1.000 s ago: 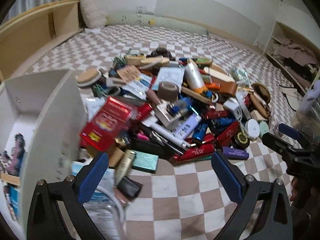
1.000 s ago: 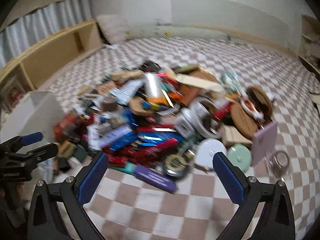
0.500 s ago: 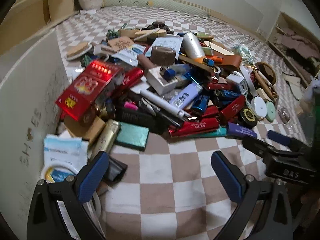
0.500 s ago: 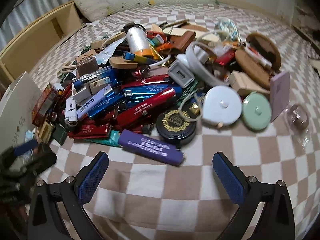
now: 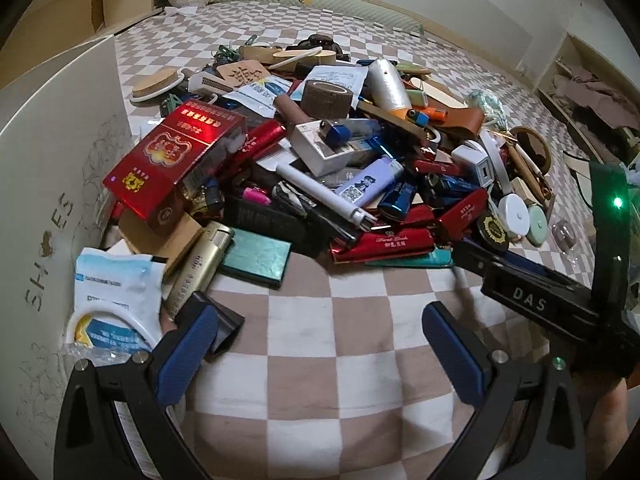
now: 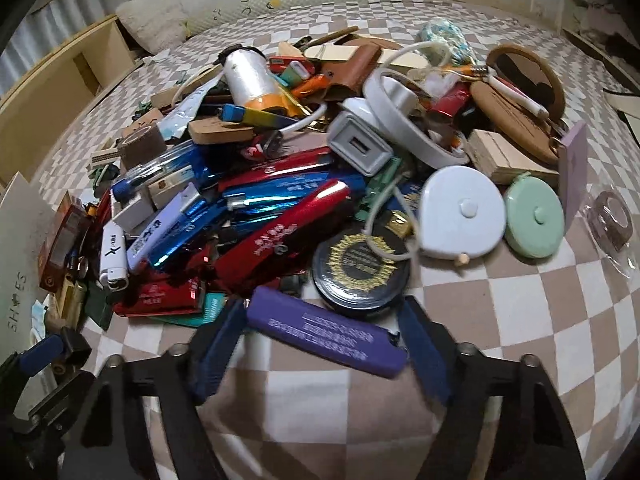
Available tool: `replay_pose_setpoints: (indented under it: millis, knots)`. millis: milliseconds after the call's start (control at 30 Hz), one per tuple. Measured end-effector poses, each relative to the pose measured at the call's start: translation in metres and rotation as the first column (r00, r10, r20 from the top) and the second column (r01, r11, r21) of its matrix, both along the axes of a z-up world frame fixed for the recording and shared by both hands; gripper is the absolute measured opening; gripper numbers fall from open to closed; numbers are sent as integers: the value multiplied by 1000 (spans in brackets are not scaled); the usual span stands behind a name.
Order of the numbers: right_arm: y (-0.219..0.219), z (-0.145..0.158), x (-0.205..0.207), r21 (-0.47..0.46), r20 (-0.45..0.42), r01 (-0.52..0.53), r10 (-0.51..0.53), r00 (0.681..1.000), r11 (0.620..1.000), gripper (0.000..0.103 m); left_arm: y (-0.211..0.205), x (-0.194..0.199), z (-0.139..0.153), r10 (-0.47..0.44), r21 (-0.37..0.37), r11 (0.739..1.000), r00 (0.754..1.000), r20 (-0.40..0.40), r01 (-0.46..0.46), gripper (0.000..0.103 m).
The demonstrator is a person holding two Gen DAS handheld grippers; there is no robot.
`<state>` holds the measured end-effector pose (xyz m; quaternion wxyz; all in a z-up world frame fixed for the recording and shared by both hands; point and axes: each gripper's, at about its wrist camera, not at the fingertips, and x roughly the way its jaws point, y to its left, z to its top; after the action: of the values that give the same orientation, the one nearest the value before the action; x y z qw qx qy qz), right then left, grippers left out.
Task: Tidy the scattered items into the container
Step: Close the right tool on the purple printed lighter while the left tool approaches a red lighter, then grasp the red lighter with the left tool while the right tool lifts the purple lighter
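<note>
A pile of small items lies on the checkered bed cover (image 5: 320, 340): lighters, boxes, tape measures. A white shoe box (image 5: 44, 184) stands at the left in the left wrist view and also shows in the right wrist view (image 6: 18, 240). My right gripper (image 6: 320, 344) is open, its blue pads on either side of a purple lighter (image 6: 326, 330) at the pile's near edge. My left gripper (image 5: 320, 344) is open and empty above bare cover in front of the pile, near a black clip (image 5: 224, 326). The right gripper shows in the left wrist view (image 5: 532, 284).
A red cigarette box (image 5: 172, 156) leans by the shoe box. A black round tin (image 6: 360, 268), a white tape measure (image 6: 460, 212) and a green one (image 6: 534, 220) lie behind the lighter. Wooden shelves stand at the left and right of the bed.
Both grippers have dropped lower and moved in toward the pile. The right gripper's pads have narrowed around the purple lighter. The left gripper stays wide open.
</note>
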<state>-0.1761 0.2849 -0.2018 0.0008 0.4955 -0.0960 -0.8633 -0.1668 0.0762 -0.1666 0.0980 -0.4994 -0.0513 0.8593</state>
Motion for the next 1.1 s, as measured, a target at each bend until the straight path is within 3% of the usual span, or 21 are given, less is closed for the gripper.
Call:
replay_pose_setpoints:
  millis: [133, 367, 567, 833, 933, 1100]
  knots:
    - [6, 2, 7, -23, 9, -29, 29, 1000, 999, 76, 8, -5, 1, 6, 56, 998, 1000, 18, -7, 101]
    - [29, 16, 18, -33, -11, -29, 28, 1000, 999, 76, 31, -25, -7, 42, 66, 997, 998, 45, -44, 95]
    - [69, 21, 24, -73, 0, 32, -32, 999, 997, 76, 48, -35, -22, 89, 6, 996, 994, 68, -90, 94]
    - [74, 16, 14, -107, 20, 40, -38, 999, 993, 76, 59, -47, -27, 148, -15, 989, 988, 38, -147, 94]
    - [75, 15, 15, -118, 23, 37, -35, 999, 992, 76, 63, -47, -30, 159, -61, 986, 987, 9, -158, 87]
    - [69, 15, 15, -139, 28, 11, -7, 1000, 990, 76, 60, -41, -29, 130, -39, 991, 991, -13, -130, 83]
